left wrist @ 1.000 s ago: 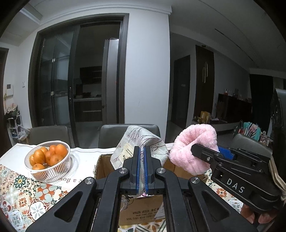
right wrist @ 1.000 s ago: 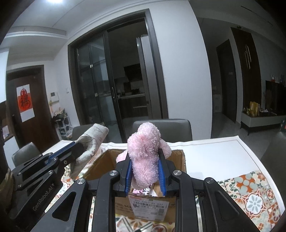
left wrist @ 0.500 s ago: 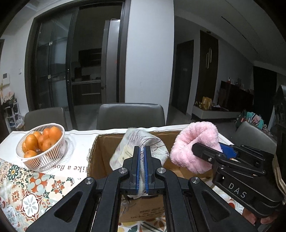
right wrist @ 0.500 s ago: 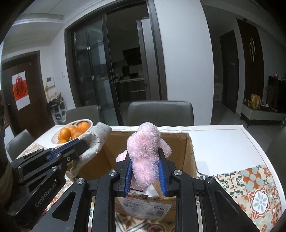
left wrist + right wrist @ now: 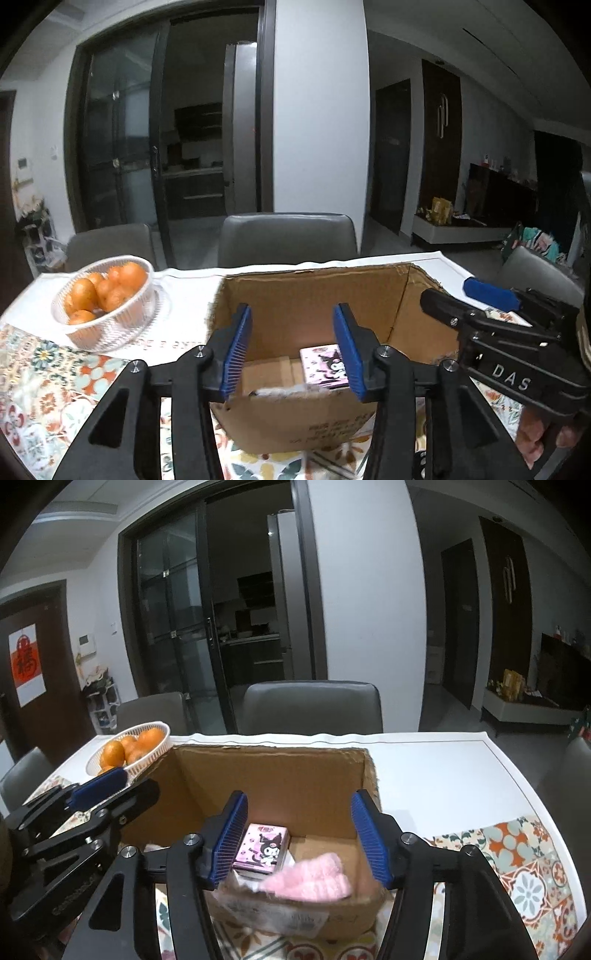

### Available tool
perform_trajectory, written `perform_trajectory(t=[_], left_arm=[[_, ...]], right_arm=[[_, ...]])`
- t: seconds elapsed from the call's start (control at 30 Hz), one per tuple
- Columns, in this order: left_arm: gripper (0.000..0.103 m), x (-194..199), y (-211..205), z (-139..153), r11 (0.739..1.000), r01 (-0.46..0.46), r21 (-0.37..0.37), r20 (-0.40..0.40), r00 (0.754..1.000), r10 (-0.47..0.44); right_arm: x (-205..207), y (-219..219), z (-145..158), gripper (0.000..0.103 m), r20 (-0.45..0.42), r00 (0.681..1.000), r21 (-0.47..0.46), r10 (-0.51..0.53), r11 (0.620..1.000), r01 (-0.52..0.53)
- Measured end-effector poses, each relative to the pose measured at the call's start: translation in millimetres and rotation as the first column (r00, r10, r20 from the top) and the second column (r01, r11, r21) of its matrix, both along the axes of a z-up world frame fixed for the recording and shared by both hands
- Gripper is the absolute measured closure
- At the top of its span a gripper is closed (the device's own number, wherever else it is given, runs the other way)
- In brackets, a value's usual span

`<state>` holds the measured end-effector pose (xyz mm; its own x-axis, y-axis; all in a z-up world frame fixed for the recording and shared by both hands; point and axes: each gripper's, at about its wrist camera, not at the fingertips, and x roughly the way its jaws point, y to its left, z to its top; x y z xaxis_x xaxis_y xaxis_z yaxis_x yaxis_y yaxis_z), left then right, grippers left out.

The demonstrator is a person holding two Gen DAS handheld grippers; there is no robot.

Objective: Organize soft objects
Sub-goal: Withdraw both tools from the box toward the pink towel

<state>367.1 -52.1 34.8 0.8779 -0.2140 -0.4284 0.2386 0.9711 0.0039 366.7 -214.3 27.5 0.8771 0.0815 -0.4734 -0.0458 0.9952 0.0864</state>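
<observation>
Now both tools hang over the box [image 5: 266, 775], and both have just been opening: the left gripper [image 5: 291, 347] stands with its blue pads apart and nothing between them, and the right gripper [image 5: 299, 836] is spread wider, empty too. The pink plush [image 5: 310, 880] lies blurred at the box's near wall, towards its near right corner, just beside a small pink cartoon pack [image 5: 262, 847] on the box floor. From the left wrist view a pale, blurred scrap shows just inside the near wall; whether that is the grey patterned cloth I cannot tell.

The box sits on the table [image 5: 443, 760], in the middle of its width. A basket of oranges [image 5: 107, 299] stands near the far left corner, well apart from the grippers.

How will that plush handle? Light, I'd judge, and very soft: it squashes under the pads and gives no firm edge, so a shallow pinch on the fluff may slip off. Best to take it across its thick middle, closing well in, with the pads deep in the pile. It is not fragile, so a hard squeeze does no harm. The worry is the box wall: cardboard is stiff enough to catch a finger, and the plush lies tight against it, so any reach should come from above and the open side.
</observation>
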Motion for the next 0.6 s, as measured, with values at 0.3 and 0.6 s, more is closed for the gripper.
perform_trajectory(t=[0.3,0.6], left_arm=[[0.052,-50.3,7.6,22.8,0.998,-0.042,0.046,0.063,0.997,0.039],[0.049,-95.9,17.6,42.1,0.998,-0.053,0.025,0.075,0.996,0.051]], right_arm=[[-37.4,9.8,16.0,0.043,0.048,0.999,-0.009,0.017,1.000,-0.016],[-83.0,22.8,36.0,0.041,0.098,0.994,0.002,0.058,0.998,-0.058]])
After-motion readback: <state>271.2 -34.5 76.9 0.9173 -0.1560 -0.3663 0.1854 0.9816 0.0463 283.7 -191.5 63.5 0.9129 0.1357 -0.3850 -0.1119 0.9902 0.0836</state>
